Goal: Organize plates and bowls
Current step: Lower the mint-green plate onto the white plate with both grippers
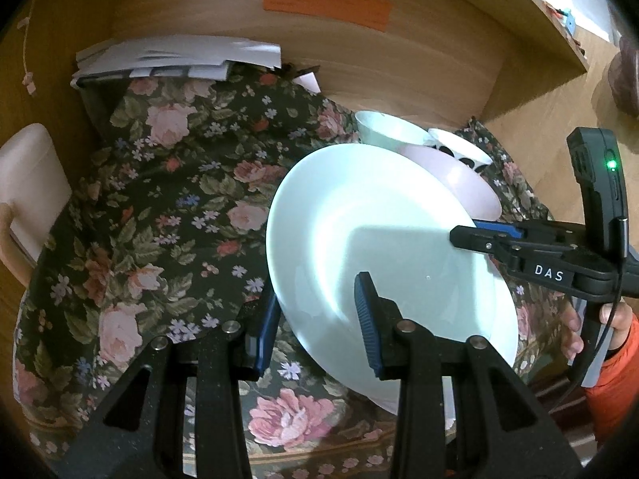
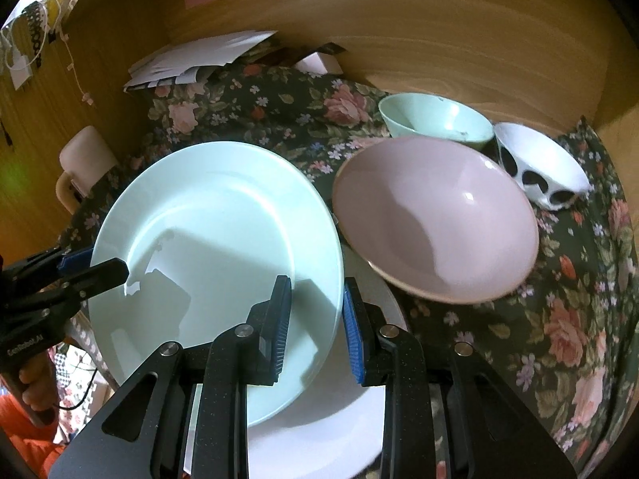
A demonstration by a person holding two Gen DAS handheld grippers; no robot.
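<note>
Pale-green plate (image 2: 215, 231) is held tilted above the floral-clothed counter (image 1: 159, 199), both grippers' jaws clamped on its rim: left gripper (image 1: 319, 319) at one edge, right gripper (image 2: 315, 319) opposite; a white plate (image 2: 319, 419) lies beneath; pink bowl (image 2: 435, 219), green bowl (image 2: 435, 119) and spotted bowl (image 2: 539, 167) sit beside.

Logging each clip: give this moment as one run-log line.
step: carrying pale green plate | left gripper: gripping plate rim | right gripper: gripping opposite rim | pink bowl: on floral cloth
</note>
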